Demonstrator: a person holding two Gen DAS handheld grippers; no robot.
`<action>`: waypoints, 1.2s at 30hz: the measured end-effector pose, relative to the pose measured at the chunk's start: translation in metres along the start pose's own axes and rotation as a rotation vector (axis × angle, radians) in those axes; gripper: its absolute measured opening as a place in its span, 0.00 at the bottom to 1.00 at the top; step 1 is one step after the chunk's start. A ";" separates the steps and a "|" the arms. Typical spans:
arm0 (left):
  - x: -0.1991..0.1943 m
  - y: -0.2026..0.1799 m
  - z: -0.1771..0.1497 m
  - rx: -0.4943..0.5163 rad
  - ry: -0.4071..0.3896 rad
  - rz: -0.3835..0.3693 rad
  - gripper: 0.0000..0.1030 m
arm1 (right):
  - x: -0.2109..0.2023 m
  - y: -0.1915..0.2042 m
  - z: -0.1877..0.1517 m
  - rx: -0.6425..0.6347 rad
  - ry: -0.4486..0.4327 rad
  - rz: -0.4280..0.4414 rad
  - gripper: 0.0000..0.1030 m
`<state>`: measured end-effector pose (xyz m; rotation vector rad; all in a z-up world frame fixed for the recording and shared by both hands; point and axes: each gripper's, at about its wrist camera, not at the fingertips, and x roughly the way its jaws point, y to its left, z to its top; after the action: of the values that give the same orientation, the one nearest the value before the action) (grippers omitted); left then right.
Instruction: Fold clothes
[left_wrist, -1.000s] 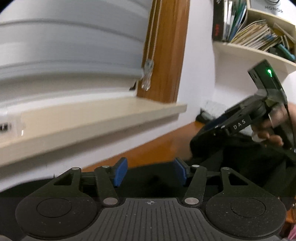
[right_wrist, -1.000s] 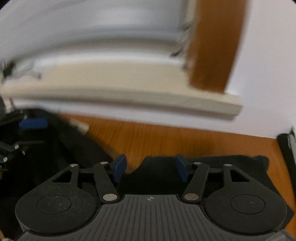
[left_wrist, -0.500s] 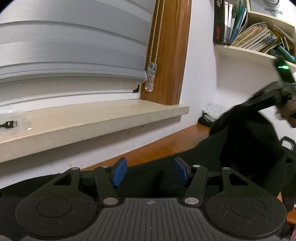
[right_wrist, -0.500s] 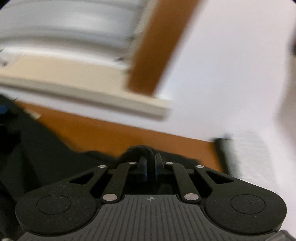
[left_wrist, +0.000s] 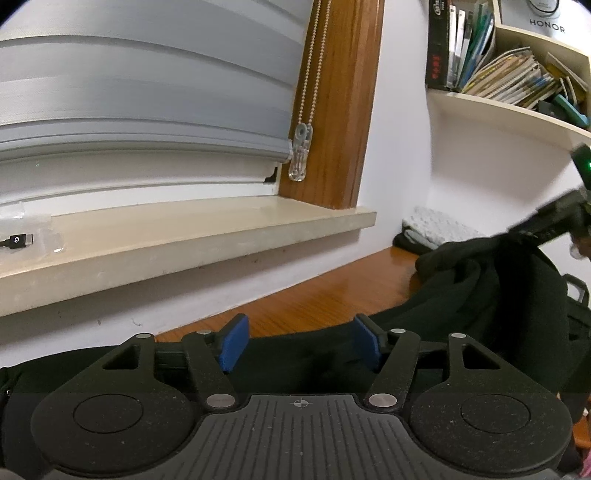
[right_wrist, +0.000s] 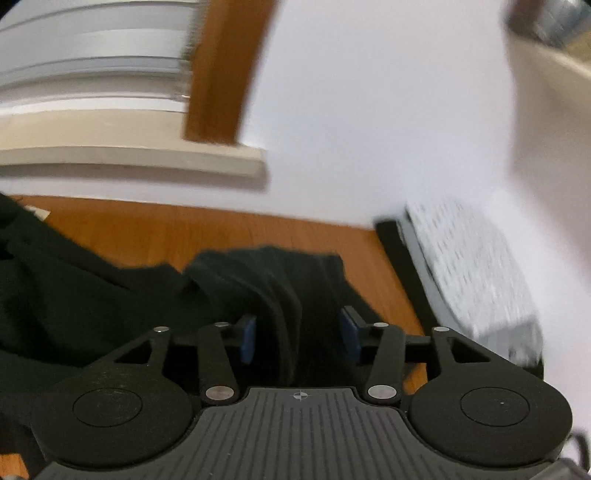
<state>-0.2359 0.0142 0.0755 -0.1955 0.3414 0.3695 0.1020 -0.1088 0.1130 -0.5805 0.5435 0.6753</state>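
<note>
The black garment (left_wrist: 480, 295) lies rumpled across the wooden counter (left_wrist: 325, 291) below the window sill (left_wrist: 207, 229), bunched up toward its right end. The right gripper (right_wrist: 299, 339) has its jaws apart with a gathered fold of the dark cloth standing between the blue pads (right_wrist: 248, 339), not pinched; the view is blurred. The left gripper (left_wrist: 301, 345) hovers released over the near edge of the cloth, holding nothing. This looks like a handling step within a fold: either a bunch just let go, or one about to be gripped. Whichever it is, the cloth is not yet flat or squared.
</note>
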 end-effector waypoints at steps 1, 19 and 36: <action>0.000 0.000 0.000 0.002 0.000 0.001 0.65 | 0.005 0.009 0.009 -0.035 0.001 0.006 0.47; -0.004 -0.003 -0.002 0.017 -0.025 0.029 0.66 | 0.072 0.043 0.074 -0.277 0.088 -0.009 0.13; -0.007 -0.002 -0.002 -0.009 -0.048 -0.009 0.70 | -0.020 -0.131 -0.026 0.271 -0.026 -0.027 0.31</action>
<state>-0.2419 0.0096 0.0762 -0.1965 0.2920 0.3662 0.1736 -0.2177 0.1481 -0.3246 0.5902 0.5710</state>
